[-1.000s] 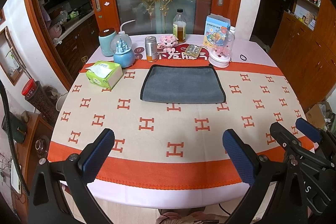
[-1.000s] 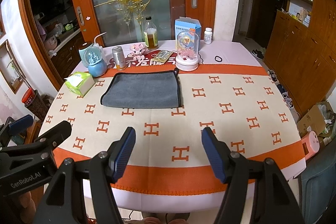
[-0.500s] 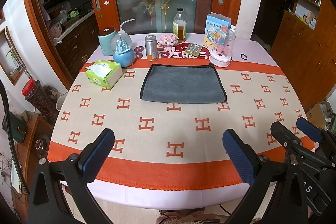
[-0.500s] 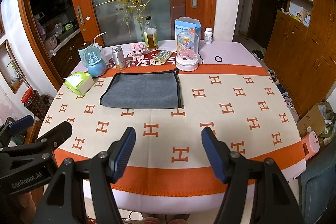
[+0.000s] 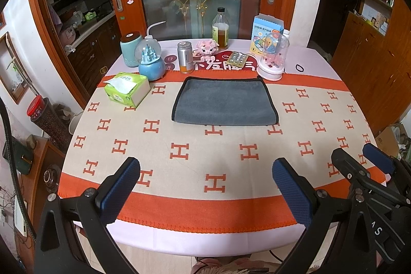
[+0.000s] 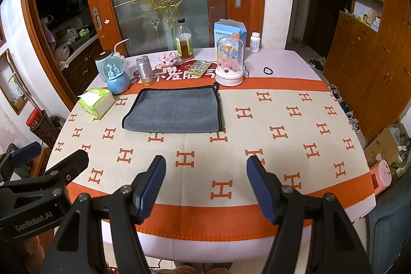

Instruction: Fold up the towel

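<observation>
A grey towel (image 5: 224,102) with a black hem lies flat in a rectangle on the far half of the table; it also shows in the right wrist view (image 6: 174,111). My left gripper (image 5: 205,176) is open and empty, held above the table's near edge, well short of the towel. My right gripper (image 6: 205,173) is open and empty too, near the front edge. Each gripper shows at the edge of the other's view: the right gripper (image 5: 364,158) and the left gripper (image 6: 51,153).
The table (image 5: 231,153) has a cream cloth with orange H marks. Behind the towel stand a green tissue box (image 5: 127,89), a blue snow globe (image 5: 151,60), a metal can (image 5: 185,57), a bottle (image 5: 220,28), a glass dome (image 5: 272,55) and a blue carton (image 5: 267,28).
</observation>
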Action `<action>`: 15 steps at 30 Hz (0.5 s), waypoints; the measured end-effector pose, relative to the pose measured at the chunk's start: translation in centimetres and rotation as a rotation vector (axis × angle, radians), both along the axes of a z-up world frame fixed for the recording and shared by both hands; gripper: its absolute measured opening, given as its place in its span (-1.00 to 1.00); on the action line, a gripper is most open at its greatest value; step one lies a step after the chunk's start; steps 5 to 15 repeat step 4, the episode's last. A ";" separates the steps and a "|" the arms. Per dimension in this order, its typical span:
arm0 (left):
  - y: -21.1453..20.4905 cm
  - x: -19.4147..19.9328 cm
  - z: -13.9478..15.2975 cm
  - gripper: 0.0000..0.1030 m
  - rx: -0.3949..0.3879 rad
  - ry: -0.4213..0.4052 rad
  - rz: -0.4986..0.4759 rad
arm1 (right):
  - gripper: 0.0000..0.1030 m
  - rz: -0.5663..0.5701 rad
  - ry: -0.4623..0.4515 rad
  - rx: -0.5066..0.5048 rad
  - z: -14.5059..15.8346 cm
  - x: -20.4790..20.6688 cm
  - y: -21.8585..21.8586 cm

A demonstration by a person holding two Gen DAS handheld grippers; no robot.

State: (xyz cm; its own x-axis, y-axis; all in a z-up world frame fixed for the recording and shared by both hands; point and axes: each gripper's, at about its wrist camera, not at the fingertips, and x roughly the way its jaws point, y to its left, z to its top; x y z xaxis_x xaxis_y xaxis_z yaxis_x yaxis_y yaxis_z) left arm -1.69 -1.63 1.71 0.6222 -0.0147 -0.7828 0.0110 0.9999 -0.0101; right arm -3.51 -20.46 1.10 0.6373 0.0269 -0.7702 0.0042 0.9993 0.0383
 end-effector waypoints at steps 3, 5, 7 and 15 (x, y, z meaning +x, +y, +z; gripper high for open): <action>0.1 0.0 -0.1 0.99 0.000 0.002 -0.001 | 0.27 -0.001 0.001 0.000 0.0 0.0 0.0; 0.1 0.0 0.0 0.99 0.000 0.002 -0.001 | 0.27 0.000 0.001 0.001 0.0 0.0 0.0; 0.1 0.0 0.0 0.99 0.000 0.002 -0.001 | 0.27 0.000 0.001 0.001 0.0 0.0 0.0; 0.1 0.0 0.0 0.99 0.000 0.002 -0.001 | 0.27 0.000 0.001 0.001 0.0 0.0 0.0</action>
